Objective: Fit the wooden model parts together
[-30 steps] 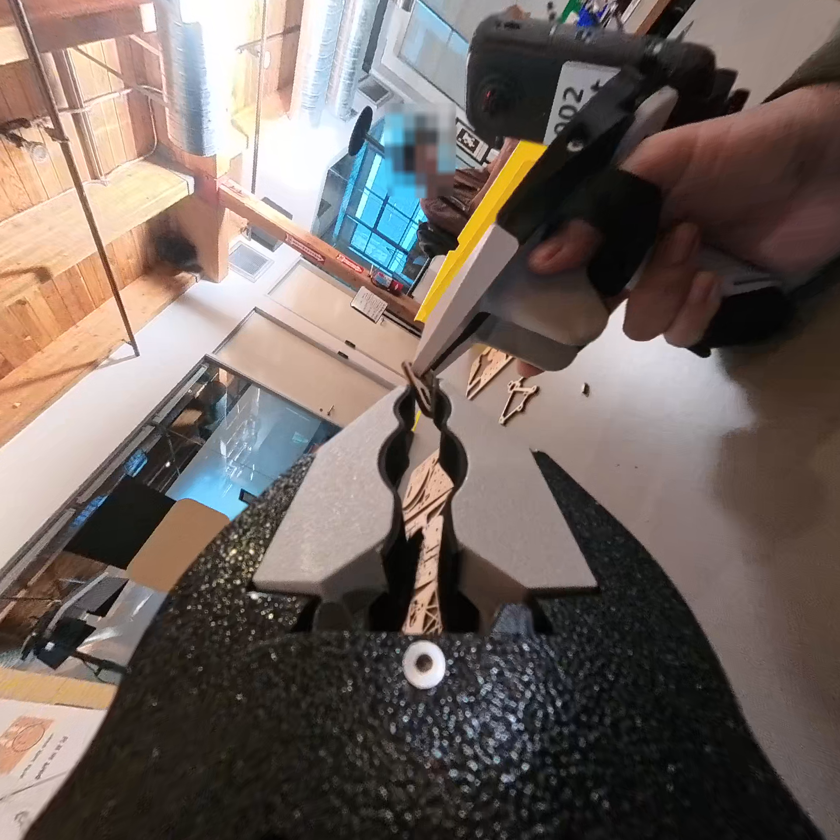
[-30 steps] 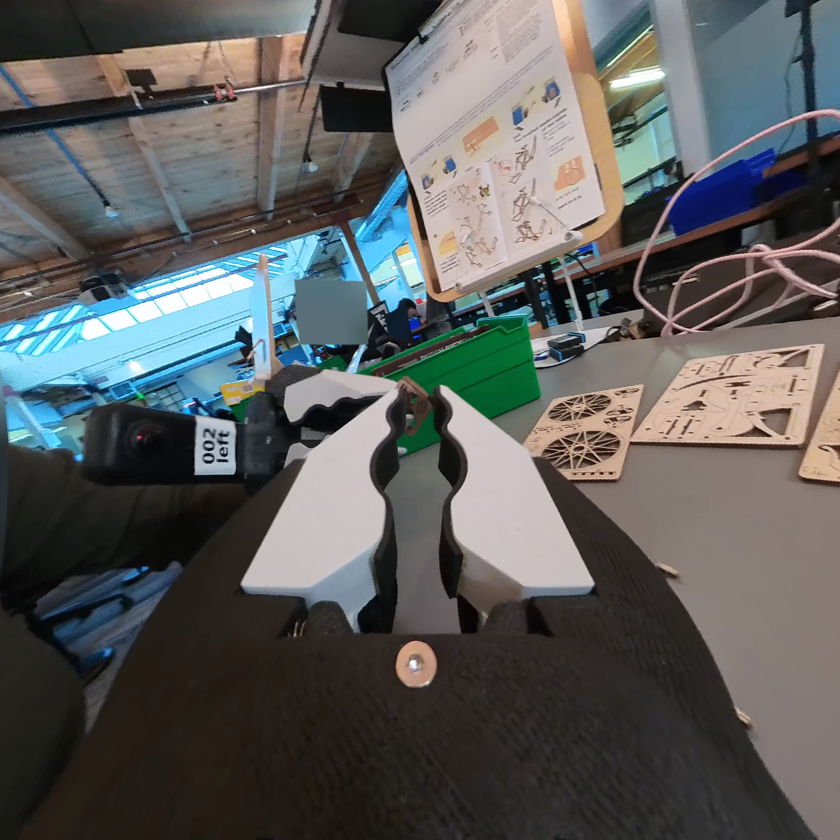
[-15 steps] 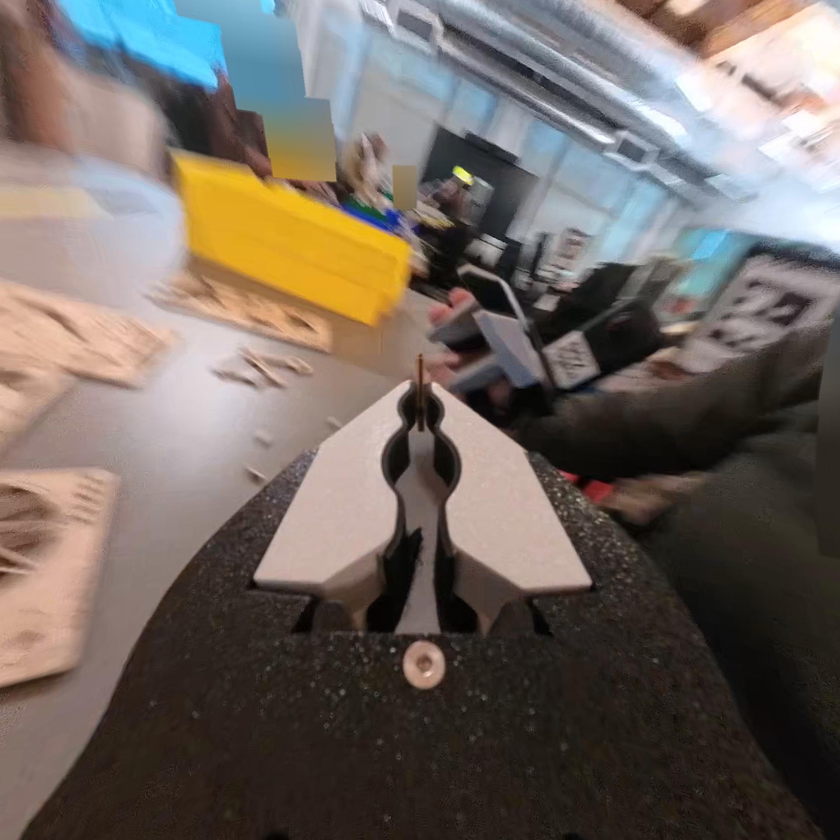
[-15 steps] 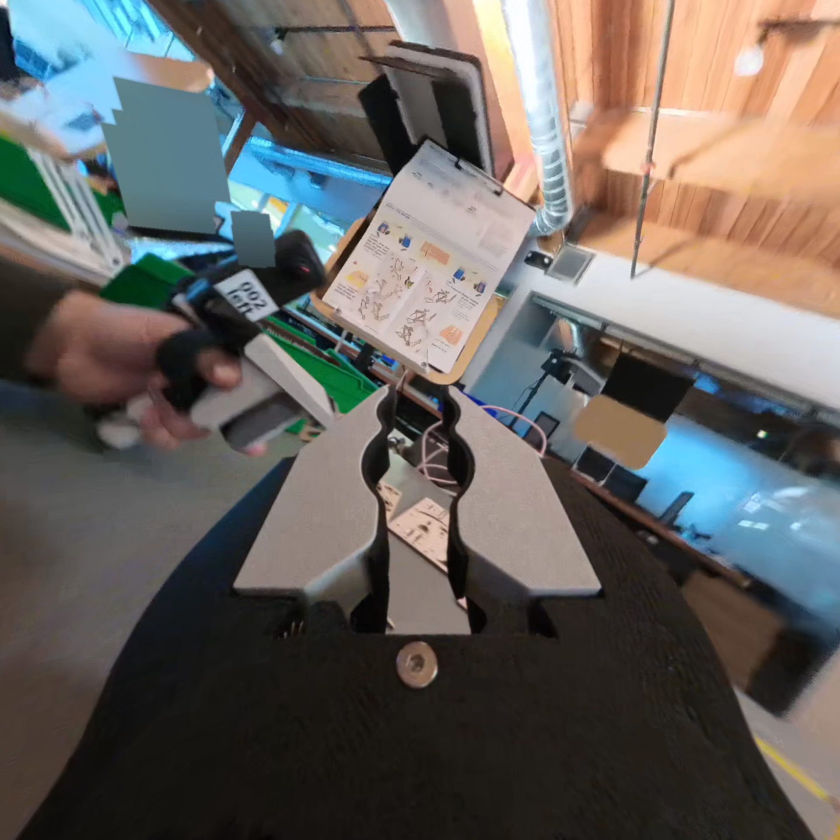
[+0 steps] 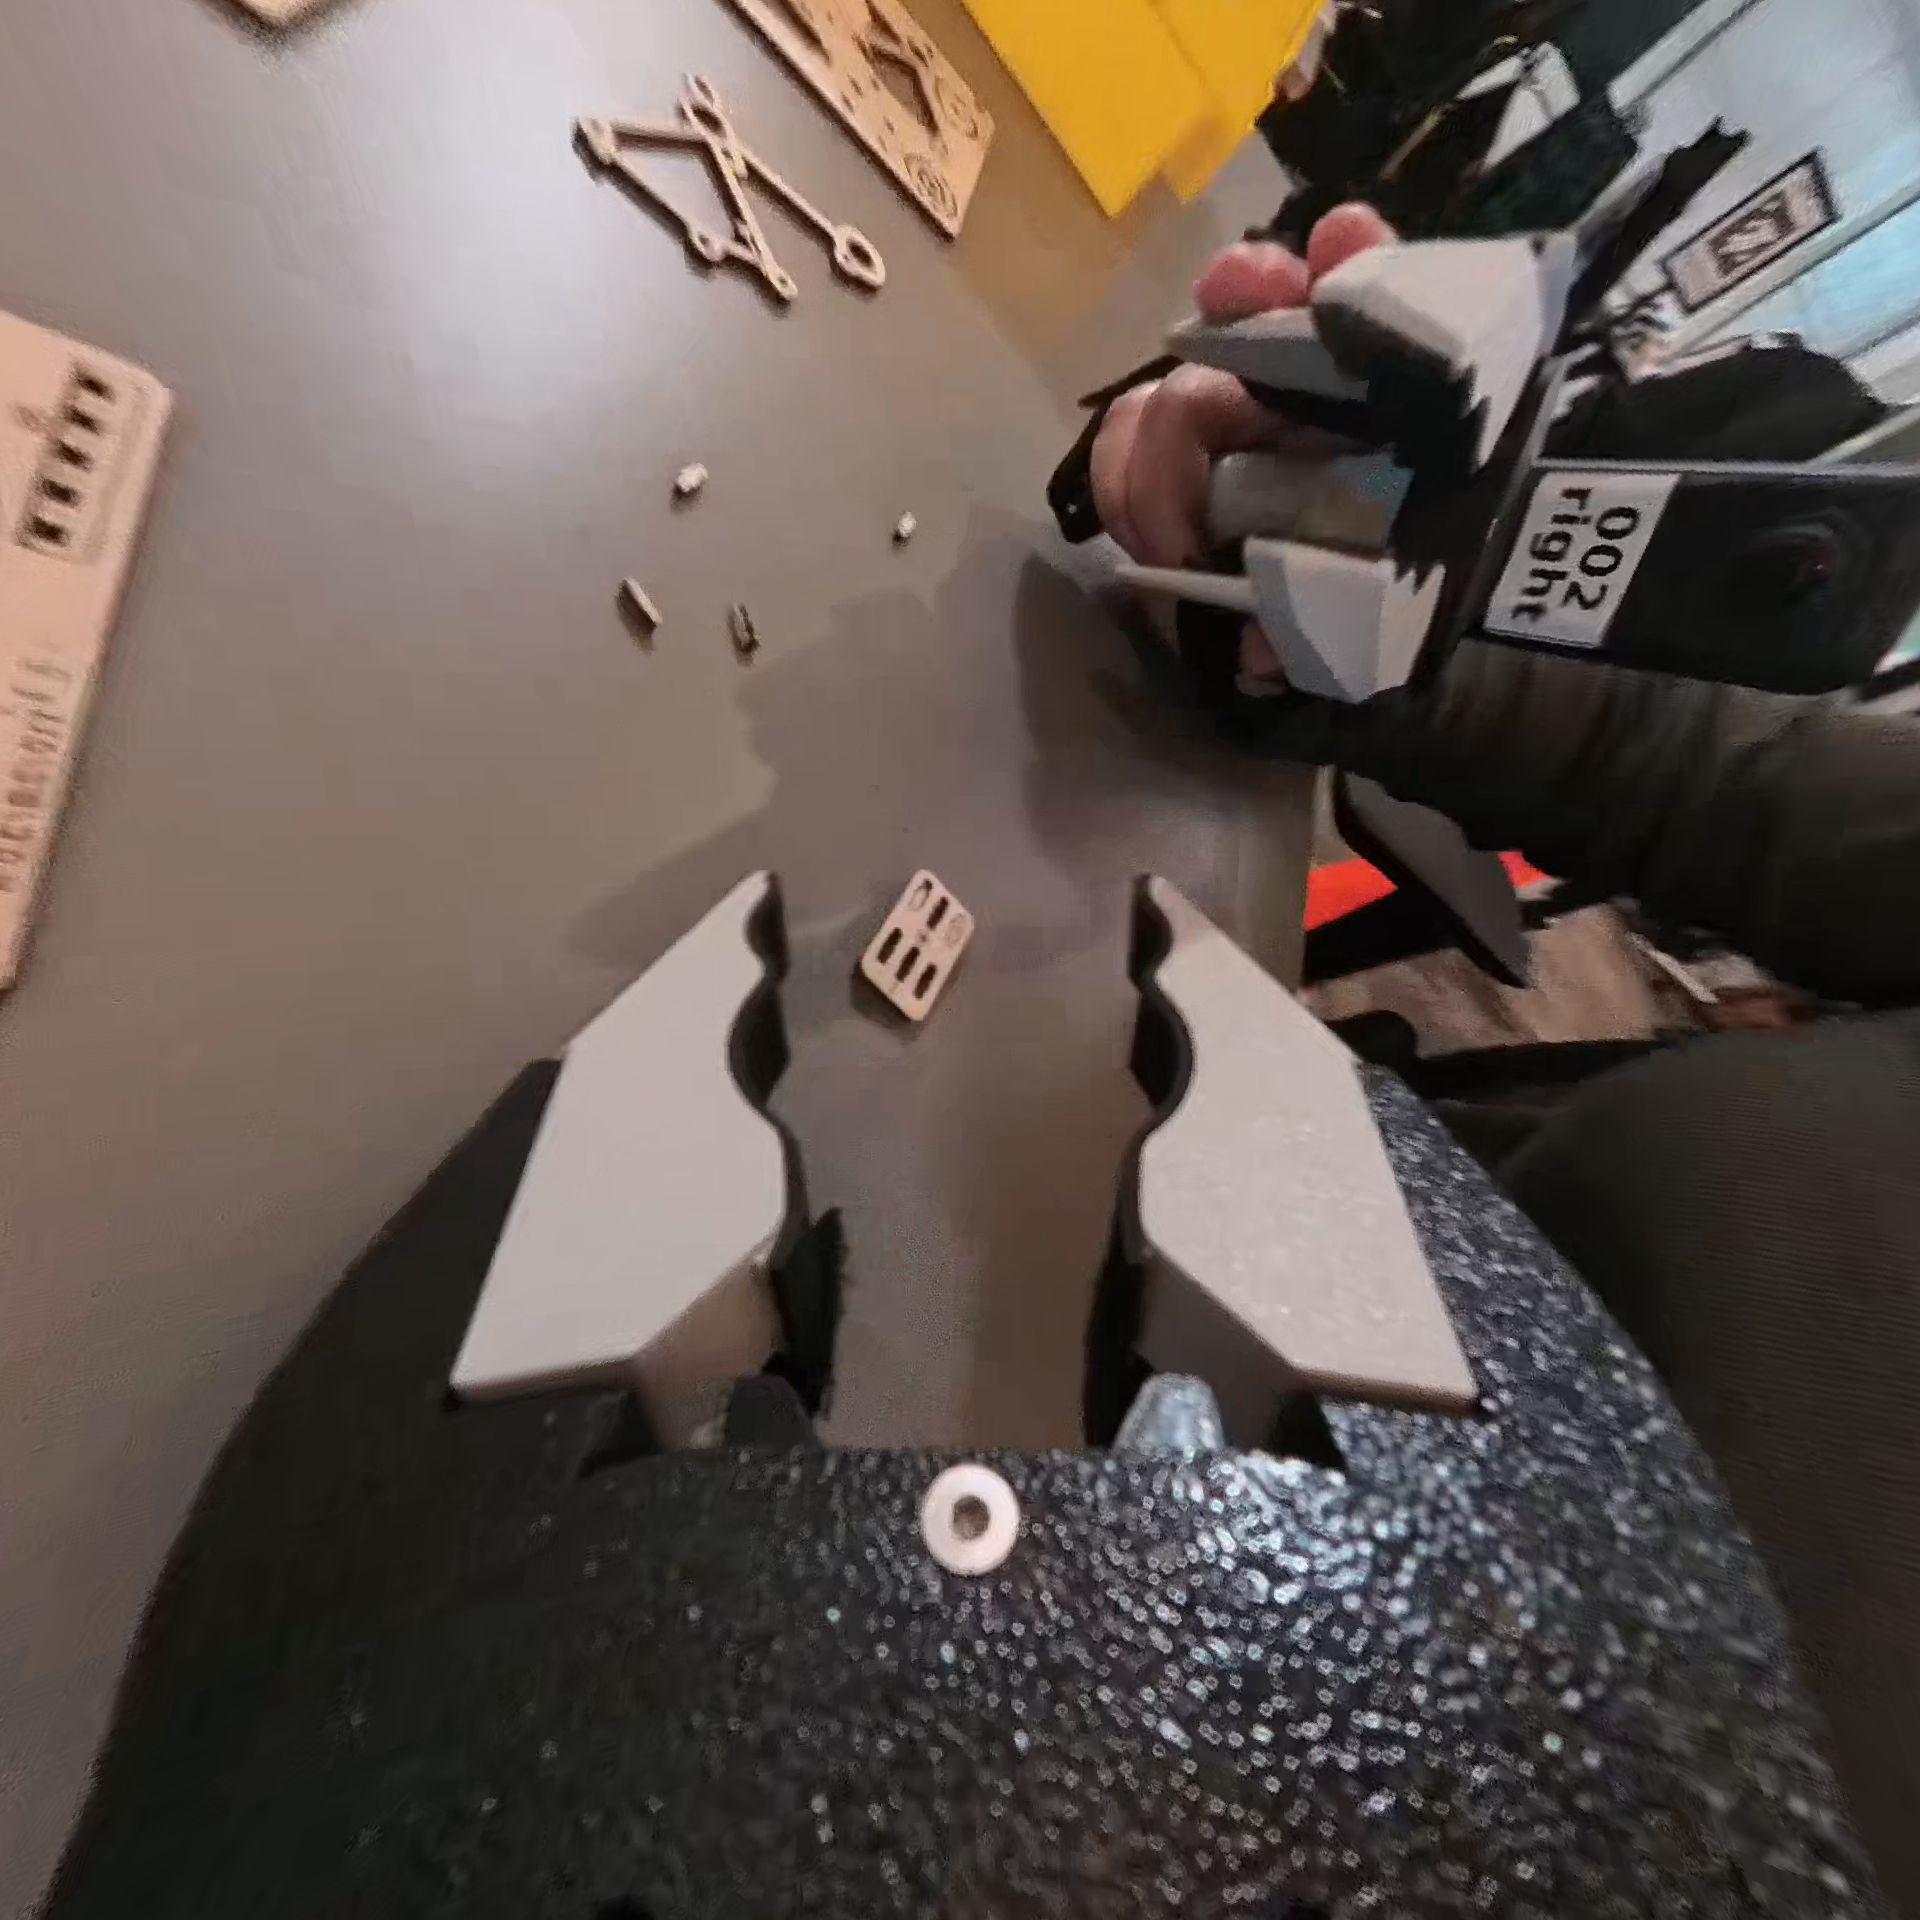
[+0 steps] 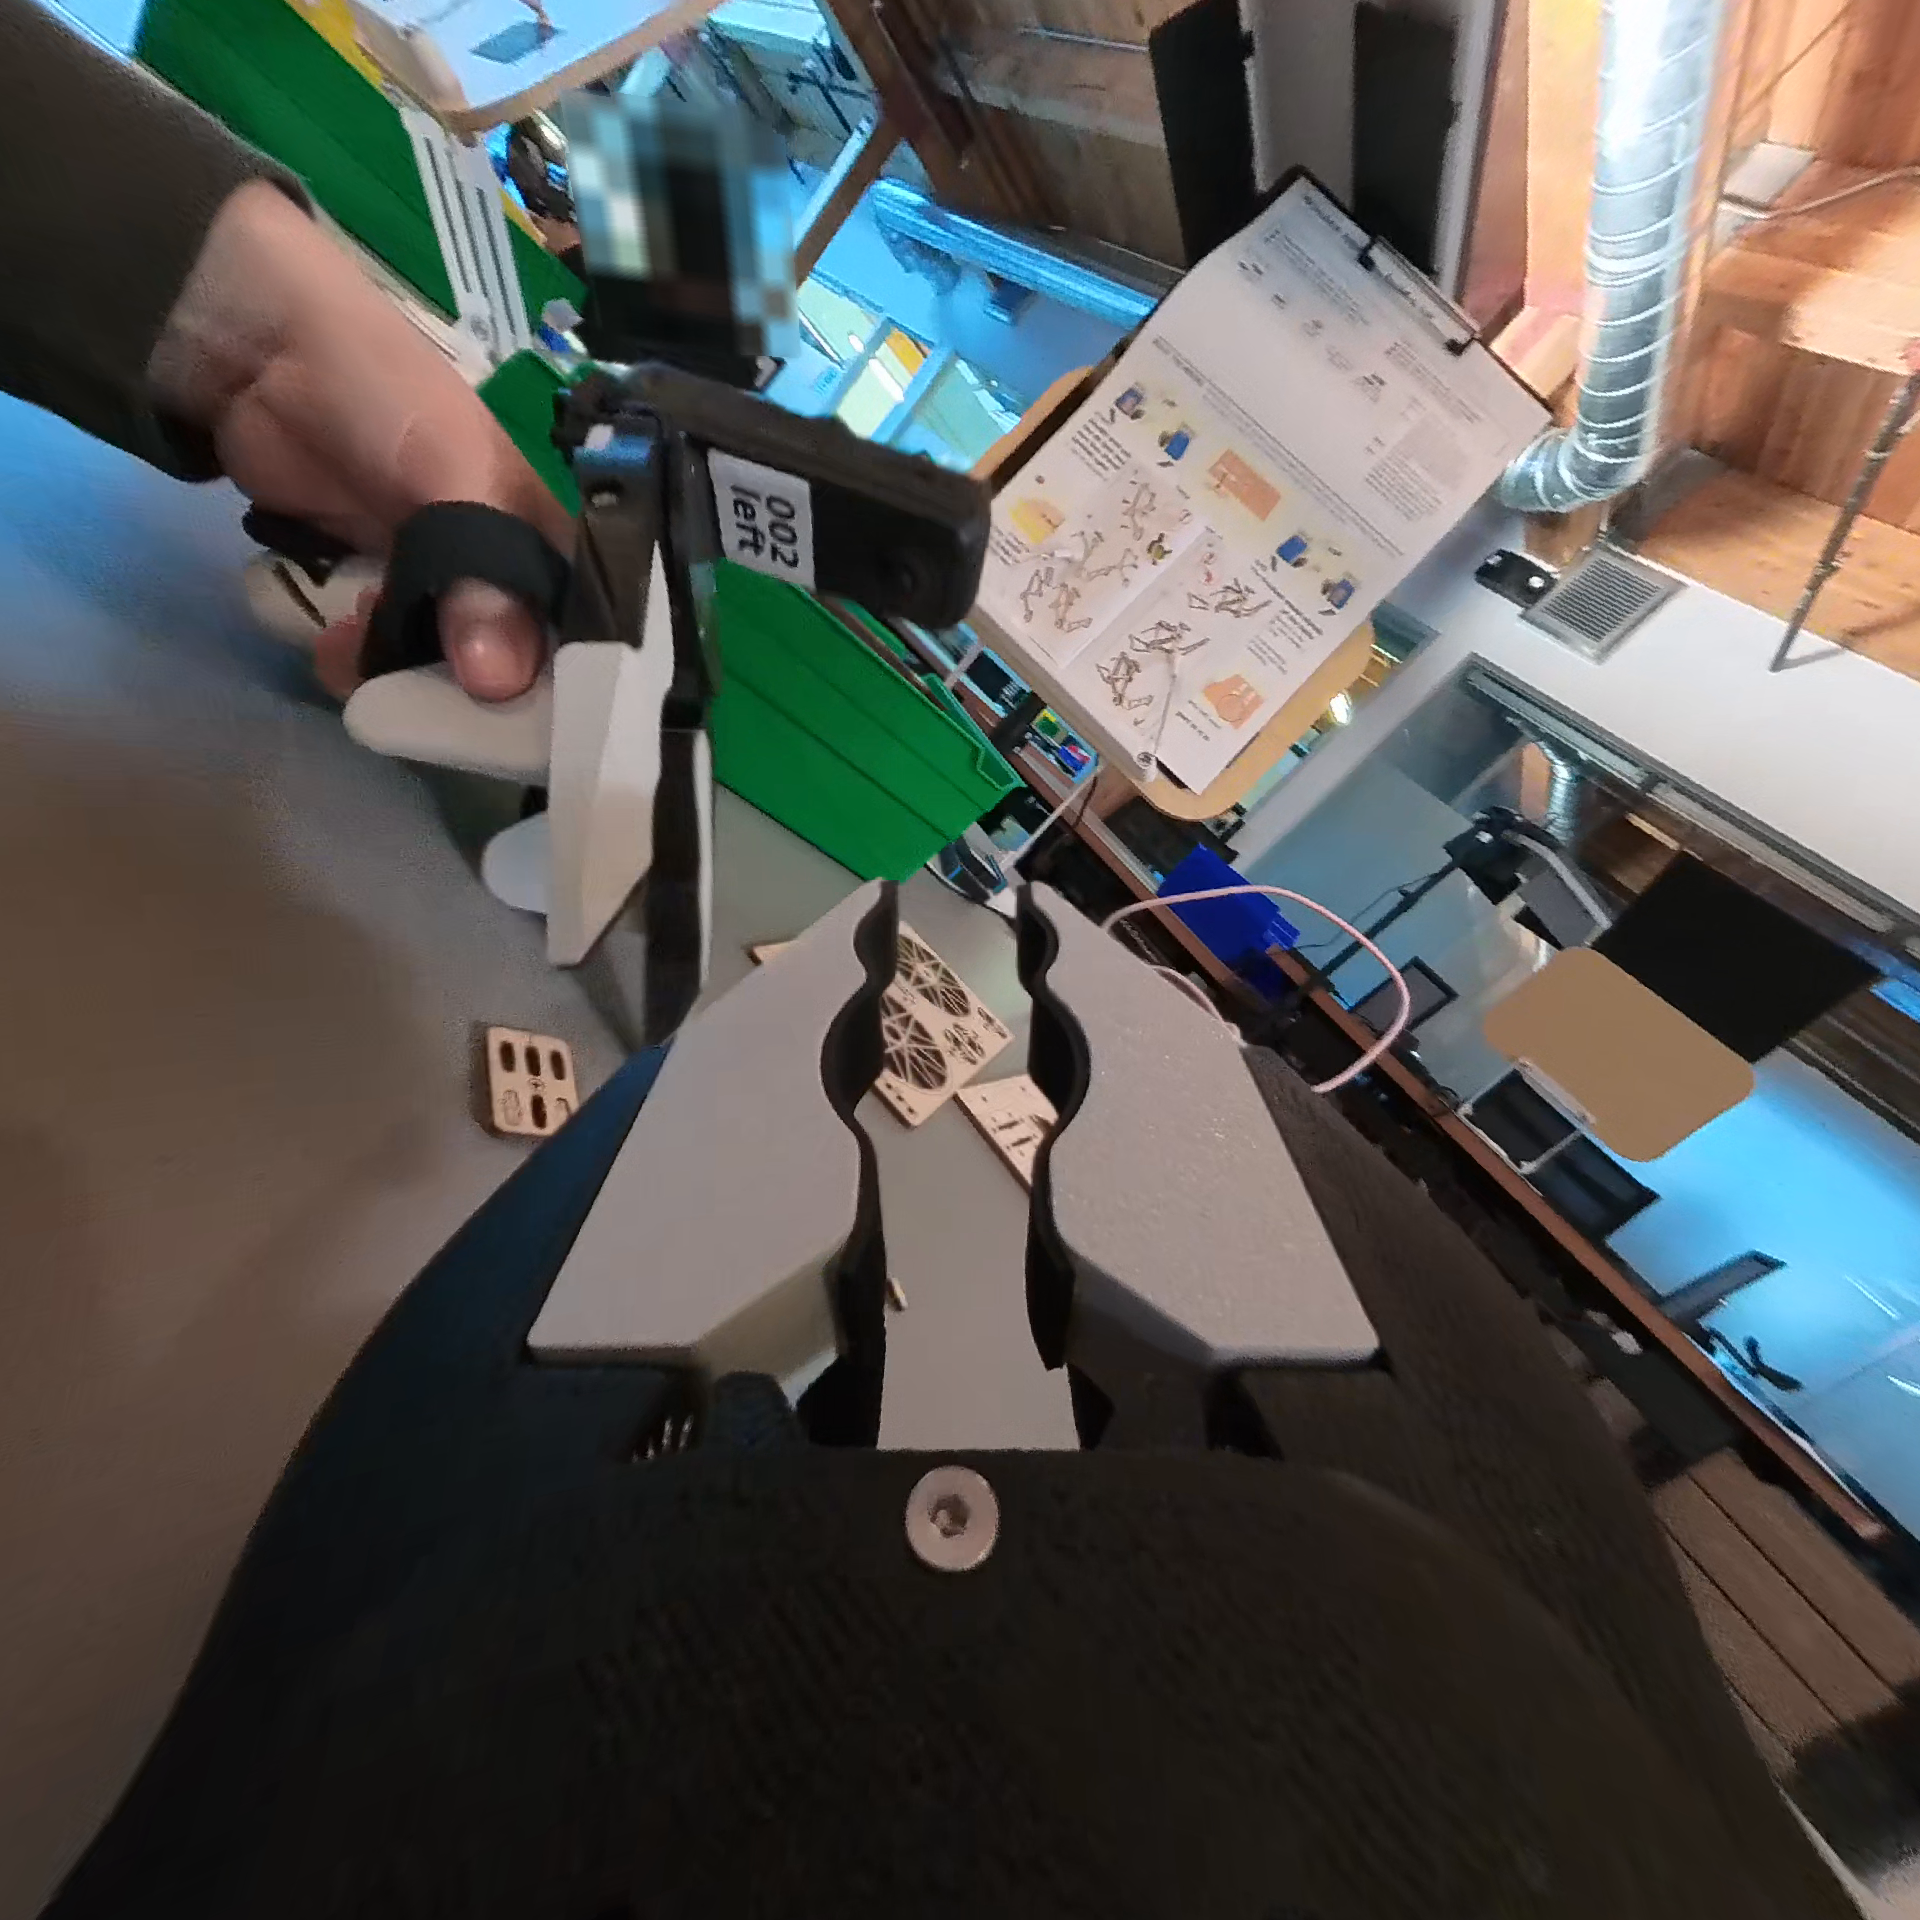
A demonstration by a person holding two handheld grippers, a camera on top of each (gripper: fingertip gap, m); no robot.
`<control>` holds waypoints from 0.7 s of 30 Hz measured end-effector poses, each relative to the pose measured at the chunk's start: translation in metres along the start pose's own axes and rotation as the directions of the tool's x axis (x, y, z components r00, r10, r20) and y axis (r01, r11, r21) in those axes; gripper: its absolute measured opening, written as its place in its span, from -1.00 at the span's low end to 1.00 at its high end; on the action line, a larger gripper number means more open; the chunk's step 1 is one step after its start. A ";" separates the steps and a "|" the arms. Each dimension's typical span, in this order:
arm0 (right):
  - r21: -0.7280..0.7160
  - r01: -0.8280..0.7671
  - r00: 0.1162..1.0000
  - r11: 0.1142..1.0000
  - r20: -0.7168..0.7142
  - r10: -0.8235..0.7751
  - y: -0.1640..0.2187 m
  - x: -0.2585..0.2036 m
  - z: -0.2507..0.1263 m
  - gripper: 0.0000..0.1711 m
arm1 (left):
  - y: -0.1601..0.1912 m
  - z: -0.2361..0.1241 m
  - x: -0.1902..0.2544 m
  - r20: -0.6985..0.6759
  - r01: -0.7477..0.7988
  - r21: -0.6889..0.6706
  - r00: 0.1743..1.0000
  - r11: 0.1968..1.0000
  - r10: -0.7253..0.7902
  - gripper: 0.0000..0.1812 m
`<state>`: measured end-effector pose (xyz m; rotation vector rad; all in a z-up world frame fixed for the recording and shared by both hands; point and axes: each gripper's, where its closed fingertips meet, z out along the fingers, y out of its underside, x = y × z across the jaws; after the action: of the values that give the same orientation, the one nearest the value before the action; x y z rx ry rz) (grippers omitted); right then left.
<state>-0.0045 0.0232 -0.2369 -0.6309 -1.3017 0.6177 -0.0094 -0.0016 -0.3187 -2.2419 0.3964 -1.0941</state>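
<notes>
Left wrist view had my left gripper [image 5: 956,914] spread wide with nothing in it, hanging right over a small slotted wooden plate [image 5: 917,957] lying flat on the grey table [image 5: 364,675]. My right gripper [image 6: 951,914] was parted a bit too, also empty. Further out on the left sat a jointed linkage piece [image 5: 732,197], some tiny loose pegs [image 5: 639,605] and uncut part sheets [image 5: 62,623], with a yellow bin [image 5: 1122,83] at the far end. Honestly nothing looked joined yet, so basically all the fitting was left.
</notes>
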 end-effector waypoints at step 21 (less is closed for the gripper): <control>0.163 -0.156 0.984 0.974 0.113 0.139 0.005 0.023 0.012 -0.87 | -0.057 -0.099 0.010 0.849 -0.895 0.184 0.353 0.407 0.393 -0.21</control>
<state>-0.0132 0.0443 -0.2226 -0.5638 -1.2867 0.8839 -0.0813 -0.0014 -0.2291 -1.3652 0.4888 0.1875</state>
